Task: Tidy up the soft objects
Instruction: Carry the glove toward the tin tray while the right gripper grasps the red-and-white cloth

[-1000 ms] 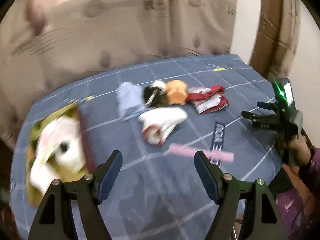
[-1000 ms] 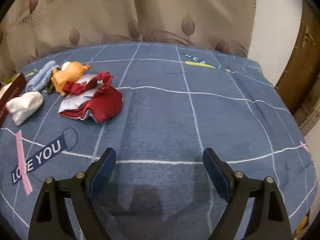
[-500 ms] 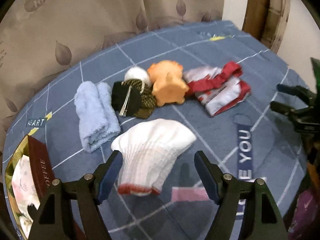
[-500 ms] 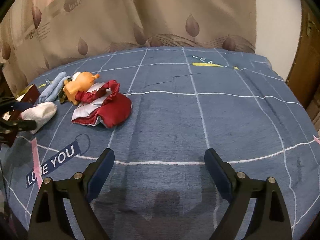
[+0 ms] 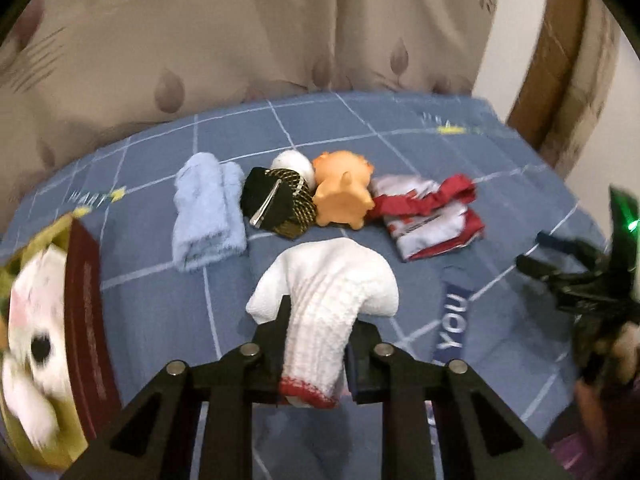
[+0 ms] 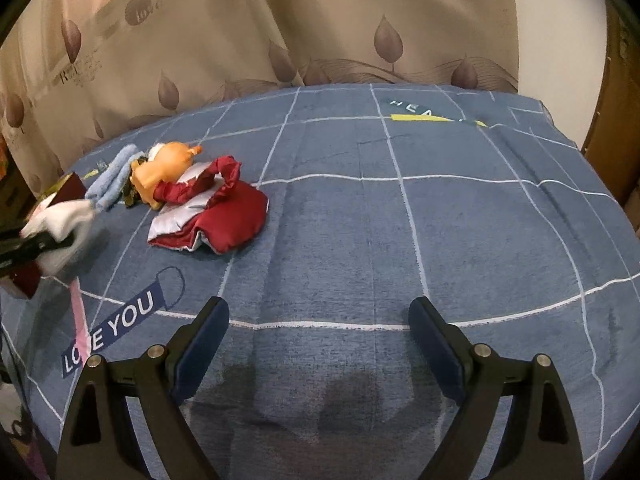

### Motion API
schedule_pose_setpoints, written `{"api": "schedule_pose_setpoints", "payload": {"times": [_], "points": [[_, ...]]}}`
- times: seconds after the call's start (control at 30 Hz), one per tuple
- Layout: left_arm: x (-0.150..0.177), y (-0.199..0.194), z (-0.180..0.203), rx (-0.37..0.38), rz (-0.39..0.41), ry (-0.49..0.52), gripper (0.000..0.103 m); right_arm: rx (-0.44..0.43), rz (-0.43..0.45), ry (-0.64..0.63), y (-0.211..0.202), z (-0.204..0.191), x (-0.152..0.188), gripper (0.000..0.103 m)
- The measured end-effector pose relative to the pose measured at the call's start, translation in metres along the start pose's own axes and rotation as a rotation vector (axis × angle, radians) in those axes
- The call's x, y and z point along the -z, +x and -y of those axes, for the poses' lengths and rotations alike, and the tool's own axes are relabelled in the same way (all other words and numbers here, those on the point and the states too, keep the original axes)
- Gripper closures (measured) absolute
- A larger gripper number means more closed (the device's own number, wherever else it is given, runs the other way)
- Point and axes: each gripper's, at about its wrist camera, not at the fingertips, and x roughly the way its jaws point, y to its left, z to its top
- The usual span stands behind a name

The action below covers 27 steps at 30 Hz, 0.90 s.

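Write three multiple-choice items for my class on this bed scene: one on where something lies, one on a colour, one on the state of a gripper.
1. What lies directly between the light blue towel and the orange plush toy?
A. the red and white cloth
B. the black and gold pouch
C. the box

2. What colour is the cuff trim on the white glove?
A. red
B. green
C. yellow

3. How is the right gripper?
A. shut on the toy
B. shut on the towel
C. open, holding nothing

Answers: 1 B, the black and gold pouch sits between them. 2 A, a red edge rims the cuff in the left gripper. 3 C, its fingers stand apart over bare blue bedspread.
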Motion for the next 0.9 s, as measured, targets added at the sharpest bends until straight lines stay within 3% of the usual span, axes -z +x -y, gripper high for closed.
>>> {"api": "schedule_pose_setpoints", "payload": {"times": [0.13, 0.23, 0.33, 0.37, 0.47, 0.6, 0.73, 0.77, 0.83, 0.87, 0.9], "points": [[0.017, -0.029, 0.001, 0.046, 0.04, -0.106, 0.081, -0.029, 0.035, 0.007, -0.008, 0.002, 0.001, 0.013], [0.027, -0.048, 0.002, 0.074, 0.066, -0.137, 0.081, -0.167, 0.017, -0.073, -0.011, -0.008, -0.008, 0.013], [0.035, -0.059, 0.001, 0.104, 0.054, -0.147, 0.081, -0.228, -0.035, -0.204, -0.004, -0.031, -0.03, 0.01], [0.038, -0.063, 0.002, 0.11, 0.054, -0.152, 0.081, -0.223, -0.031, -0.239, -0.002, -0.037, -0.038, 0.001], [0.041, -0.069, 0.001, 0.122, 0.052, -0.161, 0.081, -0.228, -0.076, -0.325, 0.021, -0.061, -0.06, 0.0], [0.044, -0.078, -0.005, 0.128, 0.067, -0.182, 0.081, -0.149, -0.096, -0.45, 0.051, -0.087, -0.073, 0.0], [0.049, -0.084, -0.013, 0.152, 0.07, -0.218, 0.081, -0.132, -0.157, -0.473, 0.082, -0.089, -0.083, 0.002], [0.05, -0.084, -0.014, 0.152, 0.07, -0.223, 0.08, -0.148, -0.18, -0.466, 0.087, -0.089, -0.084, 0.007], [0.052, -0.086, -0.017, 0.158, 0.066, -0.234, 0.08, -0.199, -0.204, -0.43, 0.092, -0.085, -0.083, 0.028], [0.054, -0.086, -0.018, 0.16, 0.064, -0.239, 0.08, -0.218, -0.2, -0.415, 0.09, -0.084, -0.082, 0.061], [0.055, -0.086, -0.019, 0.159, 0.06, -0.245, 0.08, -0.227, -0.19, -0.414, 0.087, -0.085, -0.083, 0.085]]}}
